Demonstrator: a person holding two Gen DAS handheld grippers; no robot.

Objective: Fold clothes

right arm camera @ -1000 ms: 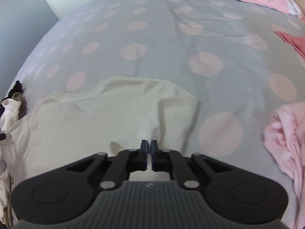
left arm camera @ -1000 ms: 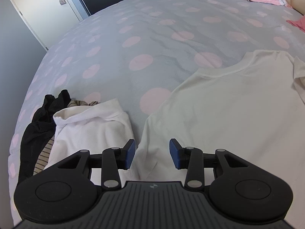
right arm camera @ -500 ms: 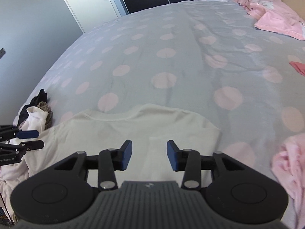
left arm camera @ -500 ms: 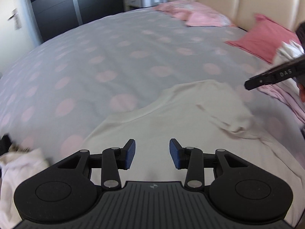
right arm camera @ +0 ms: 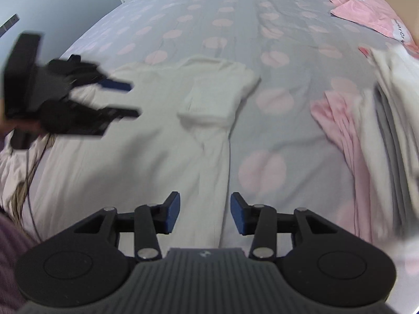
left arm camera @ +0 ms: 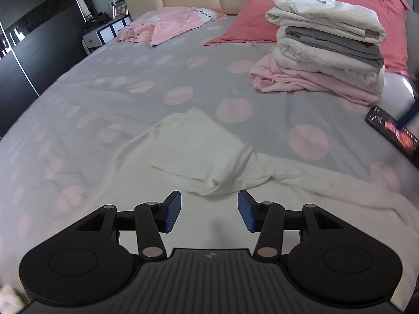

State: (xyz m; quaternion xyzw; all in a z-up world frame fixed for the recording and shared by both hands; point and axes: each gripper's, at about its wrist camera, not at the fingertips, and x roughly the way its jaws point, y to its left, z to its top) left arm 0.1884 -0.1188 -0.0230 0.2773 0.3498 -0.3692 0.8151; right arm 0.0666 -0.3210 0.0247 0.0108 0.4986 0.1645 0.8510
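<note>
Both grippers, left gripper [left arm camera: 209, 214] and right gripper [right arm camera: 205, 216], have just been opening, empty above the cream shirt [right arm camera: 146, 141].

Soft, even daylight, no hard shadows. Fisheye bends the bed [left arm camera: 104, 99] at the frame edges. In the right wrist view, motion blur smears the left claw [right arm camera: 123, 99] and the clothes stack [right arm camera: 387, 130] at right.

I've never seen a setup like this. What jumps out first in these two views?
Probably the cream T-shirt spread flat on the grey bedspread with pink dots, one sleeve already folded inward. Next, the tall stack of folded laundry resting by the pink pillow at the headboard. The left gripper and right gripper hang open above the shirt, holding nothing.
</note>
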